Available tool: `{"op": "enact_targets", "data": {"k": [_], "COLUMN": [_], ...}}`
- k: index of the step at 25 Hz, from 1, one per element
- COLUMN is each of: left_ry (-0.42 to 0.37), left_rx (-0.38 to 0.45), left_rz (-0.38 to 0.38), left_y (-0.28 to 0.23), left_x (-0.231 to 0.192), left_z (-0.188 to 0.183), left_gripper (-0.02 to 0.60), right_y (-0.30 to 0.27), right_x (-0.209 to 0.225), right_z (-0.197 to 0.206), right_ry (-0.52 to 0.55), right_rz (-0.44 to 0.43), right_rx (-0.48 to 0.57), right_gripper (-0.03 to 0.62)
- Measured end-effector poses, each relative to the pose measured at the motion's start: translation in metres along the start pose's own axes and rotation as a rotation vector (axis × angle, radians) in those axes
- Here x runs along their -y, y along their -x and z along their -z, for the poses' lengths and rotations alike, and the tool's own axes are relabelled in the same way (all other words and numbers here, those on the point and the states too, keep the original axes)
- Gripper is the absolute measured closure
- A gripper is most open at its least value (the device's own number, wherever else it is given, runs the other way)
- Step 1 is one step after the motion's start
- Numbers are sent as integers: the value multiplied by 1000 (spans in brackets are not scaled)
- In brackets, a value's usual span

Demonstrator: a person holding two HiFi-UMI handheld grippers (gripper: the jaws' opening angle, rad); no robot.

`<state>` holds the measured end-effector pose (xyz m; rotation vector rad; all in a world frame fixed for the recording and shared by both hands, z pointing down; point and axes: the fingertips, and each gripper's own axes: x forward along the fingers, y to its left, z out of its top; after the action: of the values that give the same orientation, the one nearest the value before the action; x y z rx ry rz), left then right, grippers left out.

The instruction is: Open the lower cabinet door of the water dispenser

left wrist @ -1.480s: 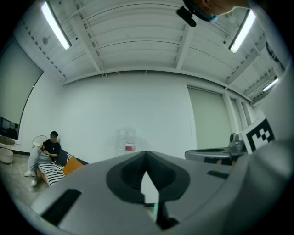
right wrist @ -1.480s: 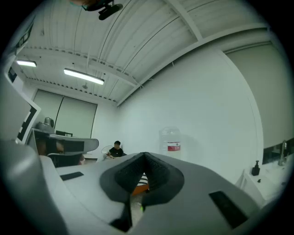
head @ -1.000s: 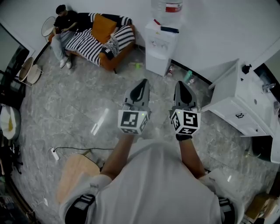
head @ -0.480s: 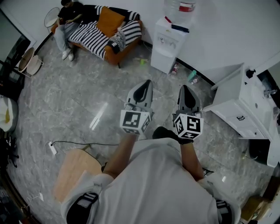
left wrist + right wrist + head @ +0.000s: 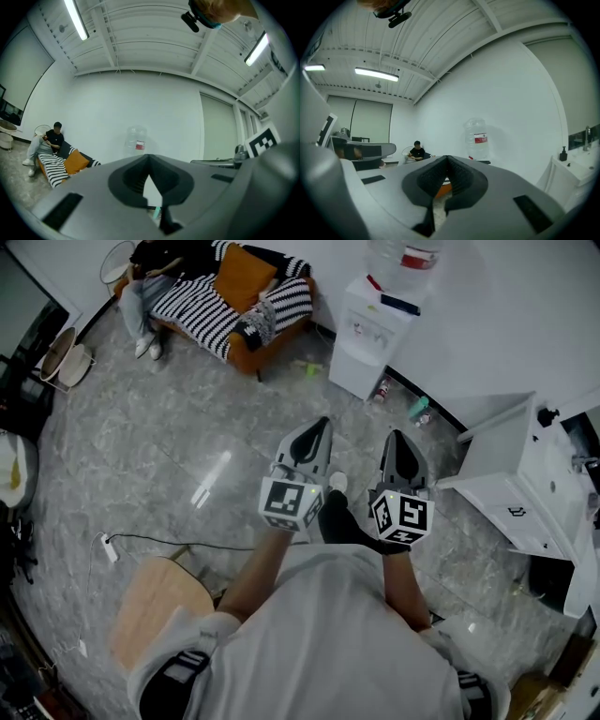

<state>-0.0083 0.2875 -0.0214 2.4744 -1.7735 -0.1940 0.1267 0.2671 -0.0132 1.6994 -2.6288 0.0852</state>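
The person stands on a grey marbled floor (image 5: 169, 456) and holds both grippers level in front of the body, side by side and apart, with marker cubes nearest the head. The left gripper (image 5: 321, 424) has its jaws closed, tips meeting, with nothing between them. The right gripper (image 5: 397, 436) is likewise closed tight and empty. A dark shoe (image 5: 339, 517) shows between the two cubes. The water dispenser (image 5: 372, 332), a white box, stands against the far wall, well apart from both grippers and ahead of them. A clear bottle (image 5: 405, 257) with a red label sits on top of it. Its lower door (image 5: 356, 373) looks closed, flush with the front. Neither gripper touches the dispenser. Two small bottles (image 5: 418, 409) lie on the floor just beside its right side, by the wall. Left of the dispenser is a sofa (image 5: 239, 306) with a striped cover and an orange cushion (image 5: 246, 276), and a person (image 5: 150, 273) in dark clothes sits at its far end. A white cabinet (image 5: 511, 479) stands to the right, and a wooden stool (image 5: 155, 610) and a power strip (image 5: 109, 547) with its cable are at lower left. In both gripper views the bottle rises above the closed jaws, while the dispenser's body is mostly hidden behind them.
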Motion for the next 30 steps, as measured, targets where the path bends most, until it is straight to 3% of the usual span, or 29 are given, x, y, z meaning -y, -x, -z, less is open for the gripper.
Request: {"op": "enact_targets", "data": {"k": [4,16,21,30], "left_ry": [2,-56,-63,-66], "left_rx": [-28,-37,-53,-108], "left_rz": [7,26,30,44], "left_y": [-55,-242,-282,-312], "left_x": [-13,-27,-26,-40], "left_z": [5,2,6,23], "left_gripper": [568,568,568,568], "right_y": [-48,-197,-231,-263], "right_x": [22,140,164,170], "right_z": [5,-23,-18,-3], "right_ry": [-31,-71,-87,-104], "right_rz": [-7,22,13,-3], "right_rx": [-9,36,17,-20], "right_gripper": [586,586,586,586]}}
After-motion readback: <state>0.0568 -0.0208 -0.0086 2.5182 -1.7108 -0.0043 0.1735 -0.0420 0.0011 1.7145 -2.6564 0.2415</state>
